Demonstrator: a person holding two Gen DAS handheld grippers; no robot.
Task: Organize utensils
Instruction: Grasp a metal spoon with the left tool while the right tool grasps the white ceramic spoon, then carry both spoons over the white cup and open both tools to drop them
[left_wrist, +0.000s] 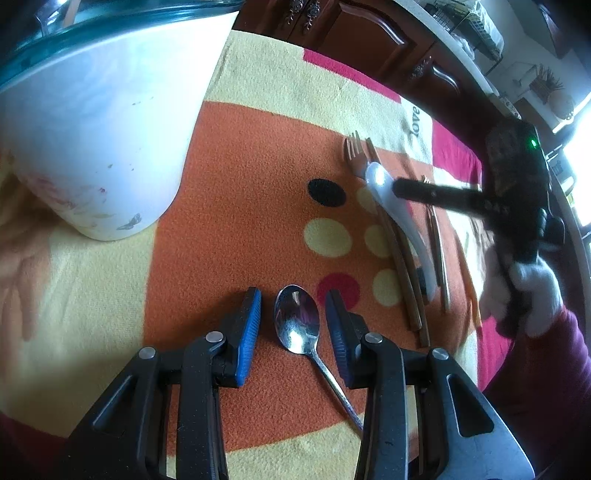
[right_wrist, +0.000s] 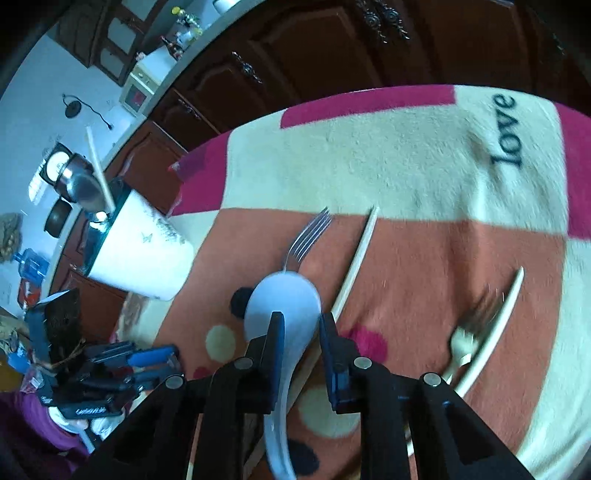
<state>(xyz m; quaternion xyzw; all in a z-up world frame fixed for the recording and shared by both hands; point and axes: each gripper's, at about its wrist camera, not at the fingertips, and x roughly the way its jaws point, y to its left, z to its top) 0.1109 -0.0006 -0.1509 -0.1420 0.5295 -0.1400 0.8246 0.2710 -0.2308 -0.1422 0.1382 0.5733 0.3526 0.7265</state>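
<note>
The left tool hangs open astride the metal spoon, whose bowl lies on the blanket between the pads, untouched, lined up for a pinch. The right tool brackets the white spoon lying over the forks and chopsticks; whether its pads press it I cannot tell. The white pot at the far left leaves open cloth between.

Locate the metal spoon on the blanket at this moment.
In the left wrist view, the metal spoon lies on the orange patch of the blanket, its bowl between the left gripper fingers, untouched.
</note>
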